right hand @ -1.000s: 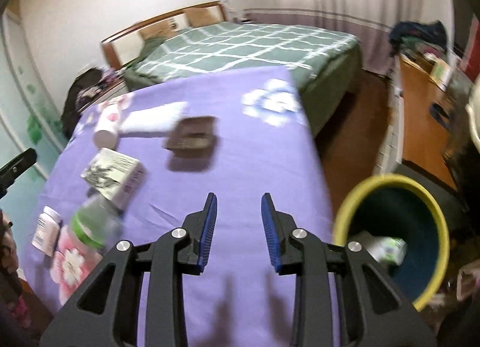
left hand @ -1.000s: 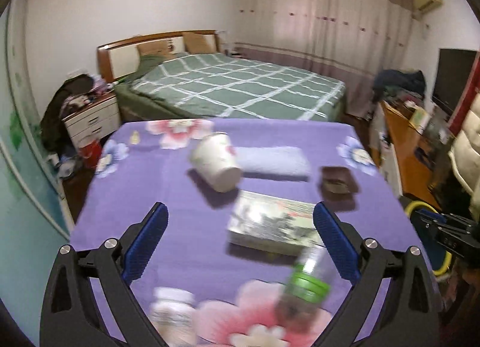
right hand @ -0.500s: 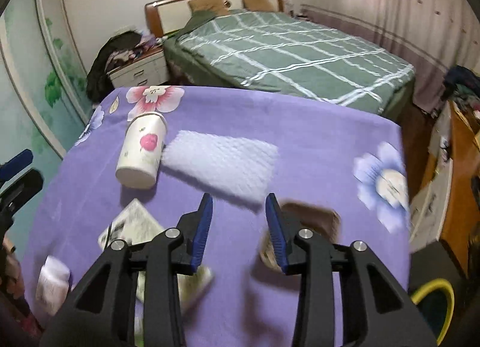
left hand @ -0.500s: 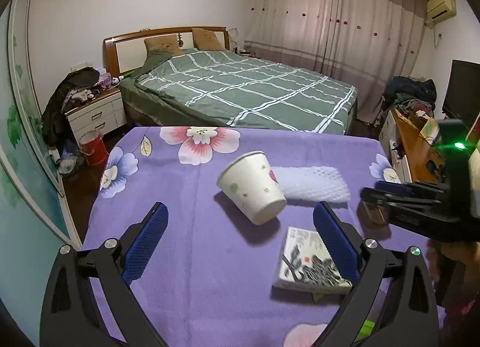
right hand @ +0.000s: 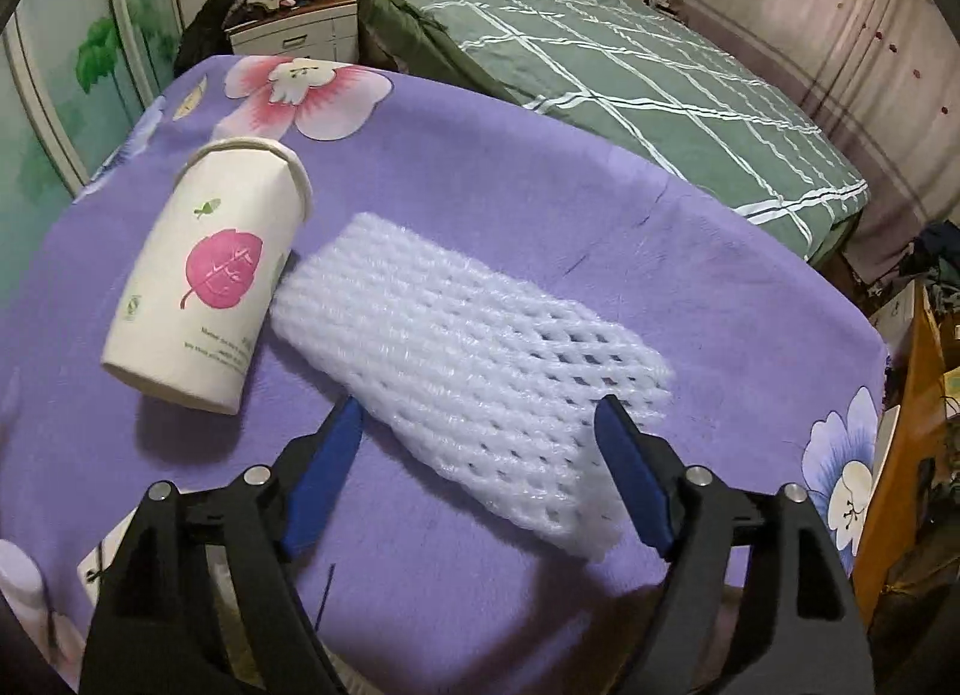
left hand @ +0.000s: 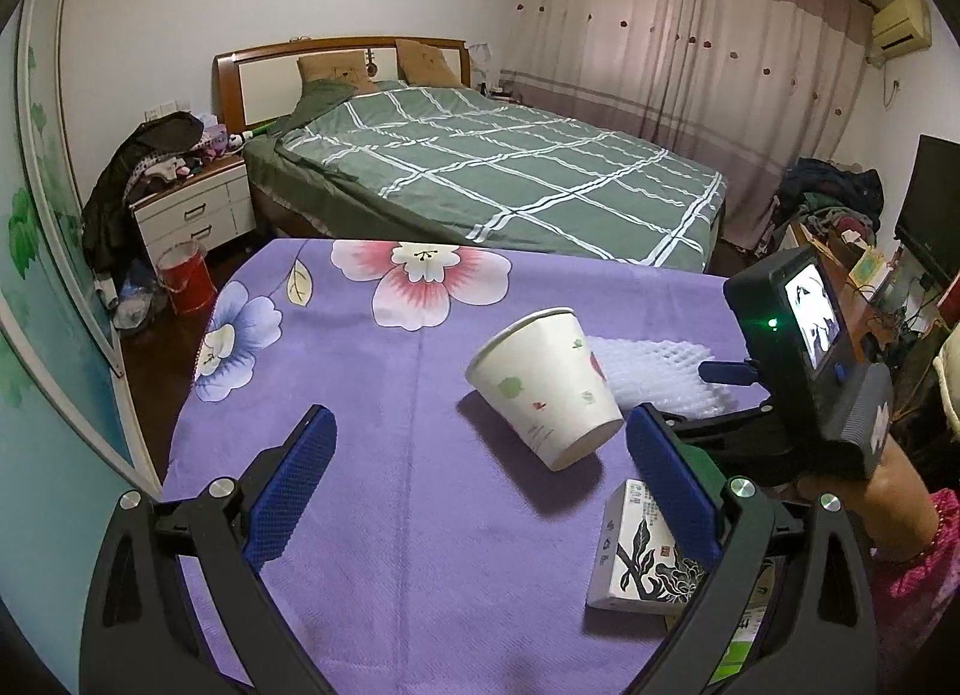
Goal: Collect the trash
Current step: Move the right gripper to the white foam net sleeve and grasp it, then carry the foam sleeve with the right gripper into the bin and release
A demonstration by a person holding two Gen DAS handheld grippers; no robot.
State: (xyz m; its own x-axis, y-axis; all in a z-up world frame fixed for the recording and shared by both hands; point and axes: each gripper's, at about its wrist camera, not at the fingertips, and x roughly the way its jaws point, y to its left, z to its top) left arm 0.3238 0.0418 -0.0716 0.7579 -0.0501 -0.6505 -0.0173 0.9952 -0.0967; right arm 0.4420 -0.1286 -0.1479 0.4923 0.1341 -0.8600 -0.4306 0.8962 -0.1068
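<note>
Foam net (right hand: 474,365): flat on table (right hand: 540,179), touching the fallen paper cup (right hand: 207,275). Right claw (right hand: 480,473) just widened, nothing pinched, net's near end between its tips, likely for pickup. Left claw (left hand: 480,491) spread, empty, before cup. Left view alone shows box (left hand: 636,563) near cup.

Both wrist cameras are looking steeply down over the purple surface (left hand: 372,485) toward the bed (left hand: 510,173), the right one sitting closer; both are sharing the paper cup (right hand: 210,275) and foam net (right hand: 480,371).
</note>
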